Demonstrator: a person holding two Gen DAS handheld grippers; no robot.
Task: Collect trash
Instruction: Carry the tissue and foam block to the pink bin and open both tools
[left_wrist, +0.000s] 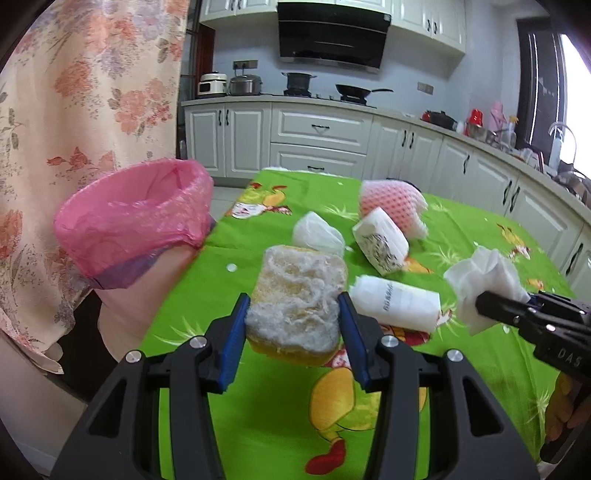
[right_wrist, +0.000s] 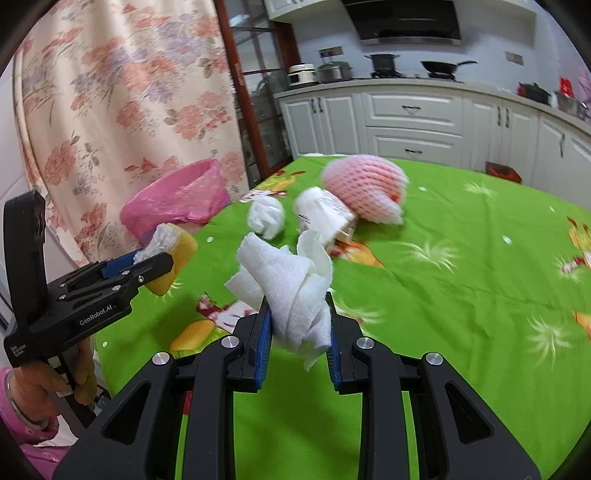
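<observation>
My left gripper (left_wrist: 293, 314) is shut on a worn yellow sponge (left_wrist: 299, 295) and holds it above the green tablecloth (left_wrist: 266, 406), right of the pink-lined trash bin (left_wrist: 133, 221). My right gripper (right_wrist: 299, 325) is shut on a crumpled white paper towel (right_wrist: 291, 291), also lifted off the table. In the right wrist view the left gripper (right_wrist: 159, 262) with the sponge (right_wrist: 177, 251) hangs just in front of the bin (right_wrist: 181, 195). On the table lie a pink foam fruit net (left_wrist: 391, 203), a crumpled tissue (left_wrist: 317, 232) and two white wrappers (left_wrist: 380, 243), (left_wrist: 395, 302).
The bin stands off the table's left edge, beside a floral curtain (left_wrist: 81, 92). White kitchen cabinets (left_wrist: 317, 136) with pots on the counter run behind the table. A small red item (right_wrist: 502, 171) sits at the table's far edge.
</observation>
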